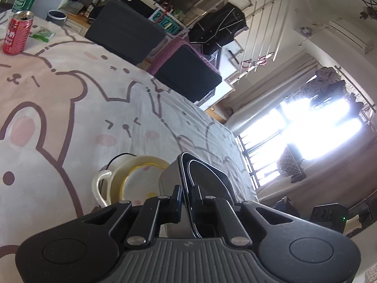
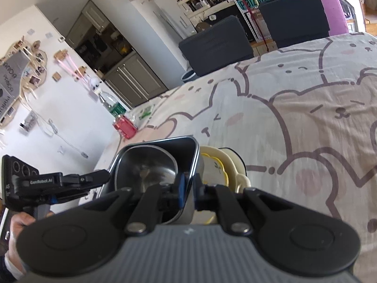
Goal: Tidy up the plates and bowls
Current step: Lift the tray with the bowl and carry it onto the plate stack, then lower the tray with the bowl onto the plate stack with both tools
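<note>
Both my tools are clamped on opposite rims of the square metal container [image 2: 155, 165], left tool [image 1: 186, 202] and right tool [image 2: 188, 188], carried above the cloth-covered counter [image 1: 70, 118], beside the cream bowl [image 1: 141, 176]. I judge it rigid, light and slippery; rim grips suit it.

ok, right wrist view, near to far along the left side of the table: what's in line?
Right claw shut on the rim of the square metal container → red can → green-labelled plastic bottle → dark chair beyond the table edge.
</note>
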A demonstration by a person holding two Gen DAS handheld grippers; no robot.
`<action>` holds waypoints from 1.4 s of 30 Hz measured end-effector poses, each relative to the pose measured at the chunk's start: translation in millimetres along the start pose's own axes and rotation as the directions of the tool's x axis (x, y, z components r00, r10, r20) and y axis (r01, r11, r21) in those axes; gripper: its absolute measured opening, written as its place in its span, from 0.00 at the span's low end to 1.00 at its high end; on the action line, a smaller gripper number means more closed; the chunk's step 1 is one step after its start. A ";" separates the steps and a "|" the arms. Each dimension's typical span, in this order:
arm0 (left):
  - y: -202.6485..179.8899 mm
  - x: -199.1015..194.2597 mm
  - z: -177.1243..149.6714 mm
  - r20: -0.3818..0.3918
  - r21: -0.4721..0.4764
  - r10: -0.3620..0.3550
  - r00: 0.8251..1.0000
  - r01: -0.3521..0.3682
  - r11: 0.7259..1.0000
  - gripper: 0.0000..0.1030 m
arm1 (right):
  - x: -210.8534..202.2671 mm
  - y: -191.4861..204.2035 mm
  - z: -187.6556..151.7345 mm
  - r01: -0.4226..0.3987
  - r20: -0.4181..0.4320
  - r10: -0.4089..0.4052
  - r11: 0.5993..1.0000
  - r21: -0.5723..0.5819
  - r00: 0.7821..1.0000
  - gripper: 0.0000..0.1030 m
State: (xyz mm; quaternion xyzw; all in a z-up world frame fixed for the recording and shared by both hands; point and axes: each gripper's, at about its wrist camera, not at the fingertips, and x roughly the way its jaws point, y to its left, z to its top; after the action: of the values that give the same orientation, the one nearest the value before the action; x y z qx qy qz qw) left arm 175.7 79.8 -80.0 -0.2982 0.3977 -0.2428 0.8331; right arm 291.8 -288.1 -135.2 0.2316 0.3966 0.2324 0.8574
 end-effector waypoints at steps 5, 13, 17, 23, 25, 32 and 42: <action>4.0 7.9 1.6 -0.009 0.015 0.050 0.999 -0.050 0.999 0.07 | 9.6 1.8 0.8 0.033 -0.016 -0.033 0.999 -0.004 0.999 0.09; 13.5 17.0 3.0 -0.027 0.005 0.091 0.996 -0.090 0.996 0.07 | 32.8 7.8 3.8 0.098 -0.049 -0.098 0.995 -0.011 0.994 0.09; 19.1 19.4 4.3 -0.036 -0.003 0.105 0.994 -0.105 0.994 0.07 | 41.8 11.7 3.0 0.118 -0.077 -0.119 0.993 -0.020 0.990 0.09; 22.8 23.5 5.4 -0.049 -0.006 0.111 0.993 -0.111 0.994 0.07 | 48.8 13.7 2.5 0.131 -0.092 -0.133 0.991 -0.028 0.987 0.09; 22.1 25.6 5.6 -0.054 -0.001 0.112 0.992 -0.113 0.994 0.07 | 49.5 13.9 2.9 0.138 -0.093 -0.140 0.990 -0.025 0.986 0.09; 21.0 33.5 5.9 -0.068 0.008 0.125 0.990 -0.124 0.992 0.08 | 53.9 12.3 3.5 0.169 -0.102 -0.171 0.985 -0.023 0.980 0.10; 22.5 39.4 6.2 -0.077 0.015 0.154 0.985 -0.154 0.988 0.08 | 59.6 12.8 4.2 0.183 -0.113 -0.185 0.983 -0.032 0.976 0.10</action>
State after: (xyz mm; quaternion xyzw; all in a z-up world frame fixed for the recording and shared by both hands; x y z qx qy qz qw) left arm 206.8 72.2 -112.7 -0.2530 0.4506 -0.1910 0.8345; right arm 326.8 -244.2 -159.5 0.1710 0.4626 0.1693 0.8533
